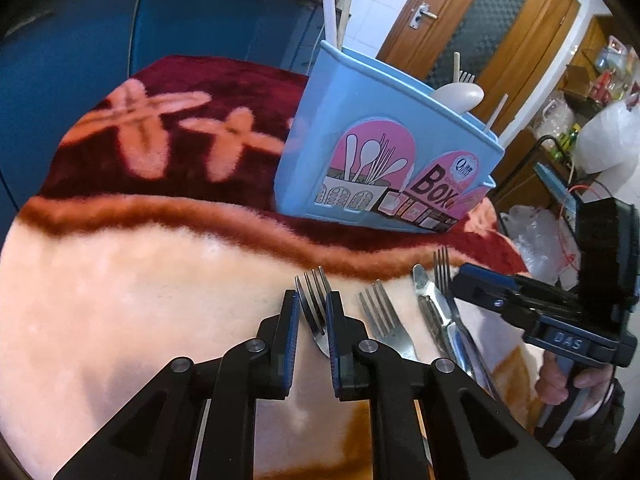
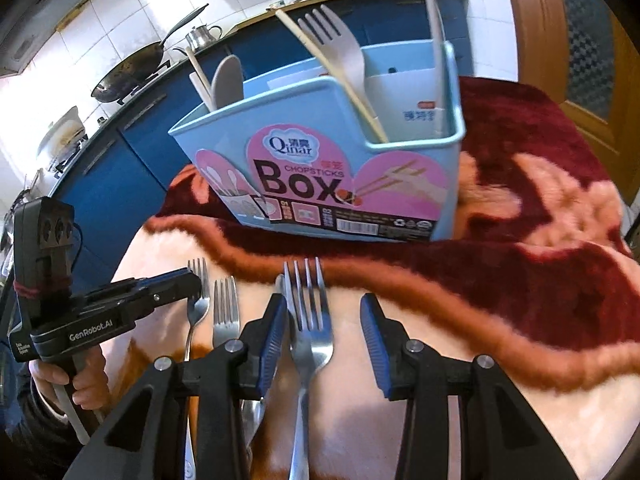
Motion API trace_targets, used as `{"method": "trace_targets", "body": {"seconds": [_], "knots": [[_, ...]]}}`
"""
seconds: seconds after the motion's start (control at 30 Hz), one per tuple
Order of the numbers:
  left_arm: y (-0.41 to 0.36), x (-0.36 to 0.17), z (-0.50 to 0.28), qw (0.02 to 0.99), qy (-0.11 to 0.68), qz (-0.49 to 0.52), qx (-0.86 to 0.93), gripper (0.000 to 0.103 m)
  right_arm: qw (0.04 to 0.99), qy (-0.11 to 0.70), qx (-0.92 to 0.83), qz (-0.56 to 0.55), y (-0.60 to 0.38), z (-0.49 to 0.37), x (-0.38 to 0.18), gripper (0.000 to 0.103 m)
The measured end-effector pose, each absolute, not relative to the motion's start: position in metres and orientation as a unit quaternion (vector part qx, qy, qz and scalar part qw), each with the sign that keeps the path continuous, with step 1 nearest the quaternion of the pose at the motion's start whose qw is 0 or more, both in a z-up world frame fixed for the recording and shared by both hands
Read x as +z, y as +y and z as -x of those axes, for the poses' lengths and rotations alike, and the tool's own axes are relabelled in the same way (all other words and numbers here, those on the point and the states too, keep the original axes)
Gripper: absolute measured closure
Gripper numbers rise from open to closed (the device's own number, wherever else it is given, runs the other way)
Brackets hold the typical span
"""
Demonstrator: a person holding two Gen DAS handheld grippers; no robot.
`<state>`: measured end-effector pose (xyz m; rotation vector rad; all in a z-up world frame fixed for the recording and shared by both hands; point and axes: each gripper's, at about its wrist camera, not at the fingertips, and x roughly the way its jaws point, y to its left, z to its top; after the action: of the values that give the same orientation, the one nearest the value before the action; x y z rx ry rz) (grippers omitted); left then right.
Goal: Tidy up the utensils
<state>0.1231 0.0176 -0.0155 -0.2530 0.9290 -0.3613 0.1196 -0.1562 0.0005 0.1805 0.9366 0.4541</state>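
Three metal forks and a knife lie on the peach part of a blanket. In the left wrist view, my left gripper stands over the leftmost fork; its jaws are only slightly apart and the fork's head shows in the gap, resting on the blanket. A second fork lies to its right. My right gripper is open, with the third fork lying between its fingers and the knife by its left finger. The blue chopsticks box stands upright behind them, holding a plastic fork, a spoon and chopsticks.
The red and peach blanket covers the table. Blue cabinets with a wok run behind it. A wooden door and plastic bags are off to the side. A person's hand holds the left gripper's handle.
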Motion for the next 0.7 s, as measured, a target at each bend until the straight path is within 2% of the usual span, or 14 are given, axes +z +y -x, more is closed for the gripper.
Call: {"method": "trace_targets", "body": {"seconds": [0.07, 0.13, 0.23, 0.43, 0.47, 0.5, 0.7], "knots": [[0.018, -0.016, -0.123, 0.870, 0.443, 0.124, -0.177, 0.090, 0.863, 0.446, 0.220, -0.087, -0.154, -0.124, -0.002, 0.062], [0.016, -0.016, -0.124, 0.869, 0.443, 0.121, -0.183, 0.094, 0.862, 0.445, 0.226, -0.091, -0.152, -0.127, -0.004, 0.065], [0.012, -0.016, -0.123, 0.869, 0.440, 0.119, -0.192, 0.096, 0.859, 0.441, 0.239, -0.106, -0.154, -0.131, -0.005, 0.079], [0.006, -0.010, -0.118, 0.879, 0.423, 0.107, -0.191, 0.099, 0.871, 0.413, 0.247, -0.098, -0.154, -0.116, 0.005, 0.079], [0.006, -0.008, -0.116, 0.882, 0.418, 0.106, -0.192, 0.099, 0.876, 0.402, 0.246, -0.101, -0.156, -0.112, 0.010, 0.096], [0.006, -0.004, -0.112, 0.887, 0.407, 0.105, -0.193, 0.100, 0.880, 0.392, 0.245, -0.105, -0.159, -0.108, 0.014, 0.101], [0.001, 0.025, -0.092, 0.916, 0.346, 0.079, -0.186, 0.101, 0.908, 0.336, 0.230, -0.102, -0.170, -0.085, 0.039, 0.101]]}}
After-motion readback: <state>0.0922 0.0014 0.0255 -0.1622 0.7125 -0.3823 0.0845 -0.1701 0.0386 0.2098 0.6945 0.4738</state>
